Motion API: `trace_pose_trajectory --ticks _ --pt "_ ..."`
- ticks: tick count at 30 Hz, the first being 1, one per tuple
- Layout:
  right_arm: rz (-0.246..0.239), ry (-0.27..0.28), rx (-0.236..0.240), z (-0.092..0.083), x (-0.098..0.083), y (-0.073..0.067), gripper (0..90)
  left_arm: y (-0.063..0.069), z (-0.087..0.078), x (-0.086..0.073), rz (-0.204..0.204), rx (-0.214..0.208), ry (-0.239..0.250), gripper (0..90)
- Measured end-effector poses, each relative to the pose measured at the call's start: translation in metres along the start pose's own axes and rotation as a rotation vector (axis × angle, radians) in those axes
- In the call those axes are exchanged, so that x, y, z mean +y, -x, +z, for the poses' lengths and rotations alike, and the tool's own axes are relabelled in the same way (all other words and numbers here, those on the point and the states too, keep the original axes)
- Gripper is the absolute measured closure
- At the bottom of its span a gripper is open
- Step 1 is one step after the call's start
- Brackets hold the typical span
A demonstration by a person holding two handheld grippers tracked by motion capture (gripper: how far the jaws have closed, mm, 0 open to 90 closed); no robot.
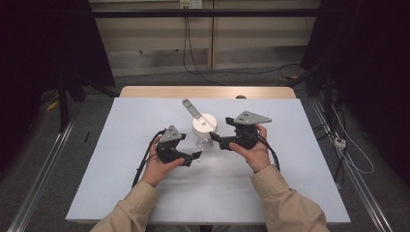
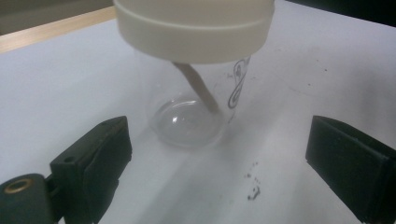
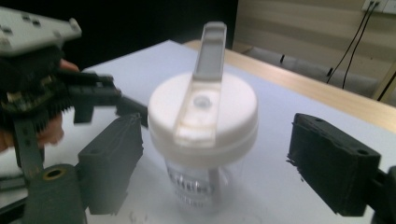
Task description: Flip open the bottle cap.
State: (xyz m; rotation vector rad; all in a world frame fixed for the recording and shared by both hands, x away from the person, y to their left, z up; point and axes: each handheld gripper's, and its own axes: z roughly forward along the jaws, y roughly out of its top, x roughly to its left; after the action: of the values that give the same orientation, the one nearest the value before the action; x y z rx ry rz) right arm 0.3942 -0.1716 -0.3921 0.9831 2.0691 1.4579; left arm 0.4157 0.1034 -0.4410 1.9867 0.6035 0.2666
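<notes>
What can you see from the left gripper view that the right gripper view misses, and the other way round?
Left gripper view alone: the cup's clear base and dark specks on the table. Right gripper view alone: the top of the lid with its grey flip tab raised, plus the left tool beyond. Both share the clear cup, a stick inside it, and wide-open jaws on either side of it.

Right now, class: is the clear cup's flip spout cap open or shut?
Open. The grey flip cap stands raised off the white lid, exposing the drinking hole; the cup stands upright.
</notes>
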Motion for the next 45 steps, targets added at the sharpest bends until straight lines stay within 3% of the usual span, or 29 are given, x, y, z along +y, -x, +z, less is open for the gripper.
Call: trace_pose_trajectory --ticks 6,18,28,32,45 --pt "0.02 -0.022 -0.008 -0.009 -0.019 0.004 13.8 -0.006 -0.018 -0.01 -0.005 0.011 -0.015 6.6" --pt "0.02 -0.052 -0.025 -0.029 -0.042 0.005 10.8 -0.01 -0.044 -0.02 -0.023 0.021 0.003 6.6" --pt "0.031 -0.045 -0.046 -0.054 -0.06 0.008 9.9 -0.012 -0.057 -0.03 -0.033 0.037 -0.009 6.6" --pt "0.027 -0.047 -0.056 -0.061 -0.066 0.009 9.4 -0.012 -0.061 -0.031 -0.036 0.041 0.004 6.5" --pt "0.035 -0.063 -0.078 -0.081 -0.086 0.009 9.9 -0.016 -0.072 -0.039 -0.044 0.062 -0.014 6.5"
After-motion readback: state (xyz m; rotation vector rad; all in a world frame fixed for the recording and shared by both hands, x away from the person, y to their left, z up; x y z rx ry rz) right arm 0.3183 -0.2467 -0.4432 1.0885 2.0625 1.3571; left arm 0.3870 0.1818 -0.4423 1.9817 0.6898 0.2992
